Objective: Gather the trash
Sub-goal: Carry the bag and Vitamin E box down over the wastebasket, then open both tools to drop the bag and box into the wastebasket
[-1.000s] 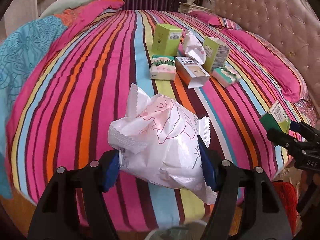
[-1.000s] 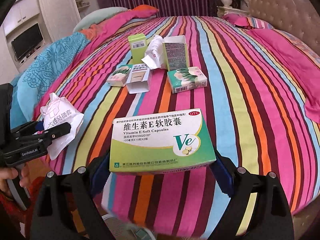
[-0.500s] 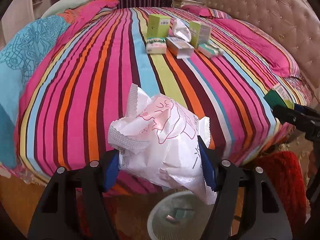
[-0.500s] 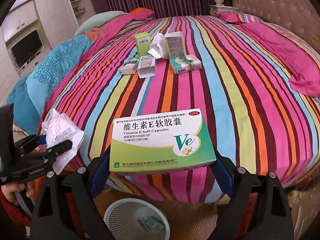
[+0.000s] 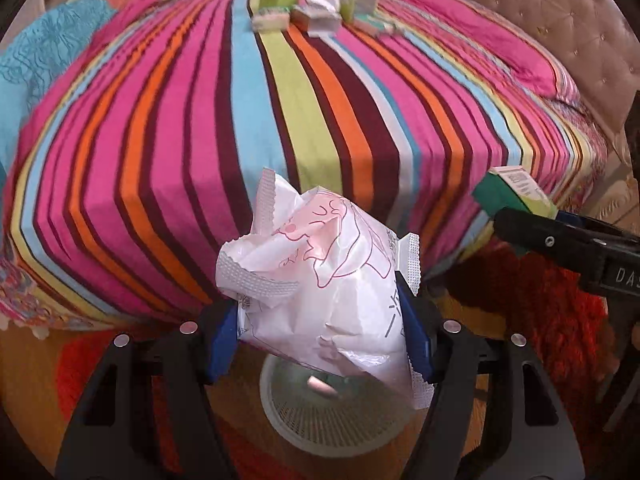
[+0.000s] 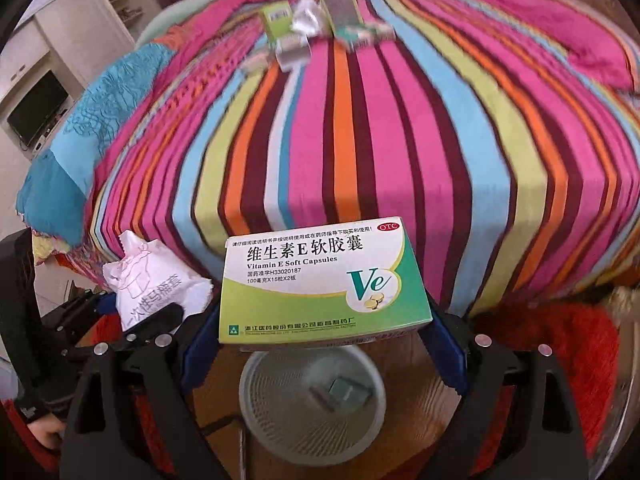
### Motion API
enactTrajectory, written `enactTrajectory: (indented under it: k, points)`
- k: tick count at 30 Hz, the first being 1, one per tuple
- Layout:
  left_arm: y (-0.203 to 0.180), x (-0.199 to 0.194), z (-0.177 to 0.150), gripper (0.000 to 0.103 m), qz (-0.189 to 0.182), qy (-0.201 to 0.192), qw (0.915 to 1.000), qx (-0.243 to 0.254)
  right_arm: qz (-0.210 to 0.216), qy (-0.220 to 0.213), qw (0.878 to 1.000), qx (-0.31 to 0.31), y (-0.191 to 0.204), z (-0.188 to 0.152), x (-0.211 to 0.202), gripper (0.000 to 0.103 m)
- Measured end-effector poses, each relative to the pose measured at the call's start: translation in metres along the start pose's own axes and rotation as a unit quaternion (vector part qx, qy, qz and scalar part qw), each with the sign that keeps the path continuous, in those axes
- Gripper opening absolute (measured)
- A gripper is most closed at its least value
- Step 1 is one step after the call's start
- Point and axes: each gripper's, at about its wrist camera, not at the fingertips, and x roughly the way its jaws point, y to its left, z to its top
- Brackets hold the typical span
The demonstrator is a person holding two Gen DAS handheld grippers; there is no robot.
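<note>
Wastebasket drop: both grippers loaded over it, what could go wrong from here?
1. The white wrapper in the left gripper is light and crumpled; its tail hangs near the wastebasket rim, so it may drift onto the floor when let go.
2. The vitamin box in the right gripper lies flat over the far rim of the wastebasket; it may catch the rim and tip out.
3. The two grippers sit close together and may bump.

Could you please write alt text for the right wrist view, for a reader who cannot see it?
The right tool grips a green Vitamin E capsule box above a white mesh wastebasket on the floor. Behind lies a striped bed with more small boxes; the left tool holds a white wrapper.
</note>
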Motion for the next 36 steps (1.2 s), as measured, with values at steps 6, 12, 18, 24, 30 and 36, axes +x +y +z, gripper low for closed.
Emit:
enactTrajectory:
  k: [6,12,18,24,30,36]
  points:
    - [-0.004,0.019,-0.015,0.067,0.002,0.041,0.9992,0.000,0.002,0.037,0.999,0.040,-0.010,-0.011,0.010,0.085]
    - [-0.005,0.037,-0.023,0.067,-0.003,0.079,0.9969,-0.002,0.020,0.093,0.994,0.051,-0.011,-0.023,0.034,0.085]
    - [-0.009,0.057,-0.031,0.067,-0.006,0.127,0.9919,0.006,0.046,0.157,0.983,0.081,-0.016,-0.038,0.061,0.085]
    - [-0.011,0.085,-0.039,0.067,-0.003,0.191,0.9815,0.005,0.064,0.221,0.967,0.114,-0.018,-0.051,0.091,0.085]
    - [-0.004,0.109,-0.050,0.067,-0.001,0.253,0.9674,-0.004,0.067,0.266,0.950,0.147,-0.021,-0.062,0.119,0.084]
    - [0.009,0.129,-0.058,0.067,-0.003,0.307,0.9511,-0.037,0.068,0.305,0.935,0.166,-0.020,-0.074,0.142,0.085]
